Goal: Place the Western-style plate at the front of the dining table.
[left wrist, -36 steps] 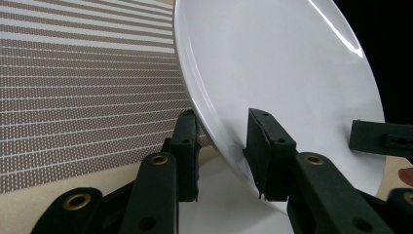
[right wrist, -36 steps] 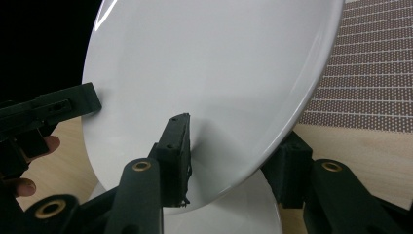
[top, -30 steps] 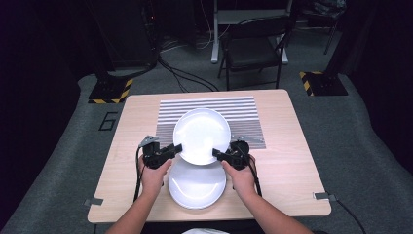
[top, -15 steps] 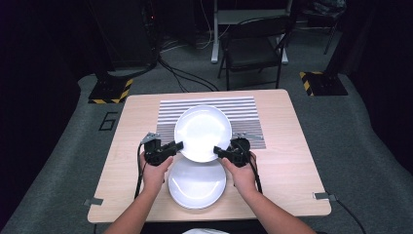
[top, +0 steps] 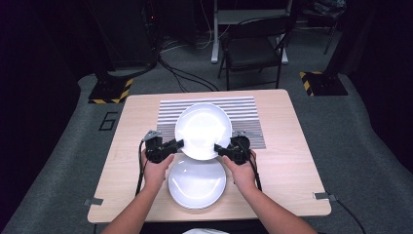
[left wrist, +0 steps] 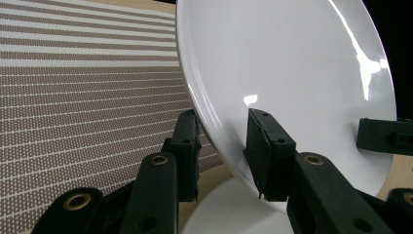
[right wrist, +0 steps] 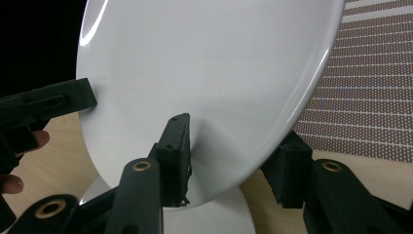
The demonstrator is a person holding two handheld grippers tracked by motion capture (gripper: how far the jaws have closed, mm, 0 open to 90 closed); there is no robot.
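Your left gripper point(top: 176, 144) and right gripper point(top: 220, 150) each clamp opposite edges of the round white glossy plate point(top: 203, 130), which you hold raised and tilted above the light wooden table point(top: 287, 161). In the left gripper view, the left gripper point(left wrist: 221, 146) has its two black jaws nearly closed on the raised plate point(left wrist: 292, 68), one jaw on the upper face and one under the rim. In the right gripper view, the right gripper point(right wrist: 234, 156) pinches the same plate point(right wrist: 204, 63) in the same way, and the far jaw of the left gripper meets the rim at the opposite side. Taking the raised plate as landmark: a second round white plate point(top: 197, 182) lies flat on the table directly below its near edge, between your two hands; a grey-and-white striped woven placemat point(top: 243, 111) lies beneath and behind it. A dark folding chair point(top: 253, 48) stands well beyond it, past the table's far edge.
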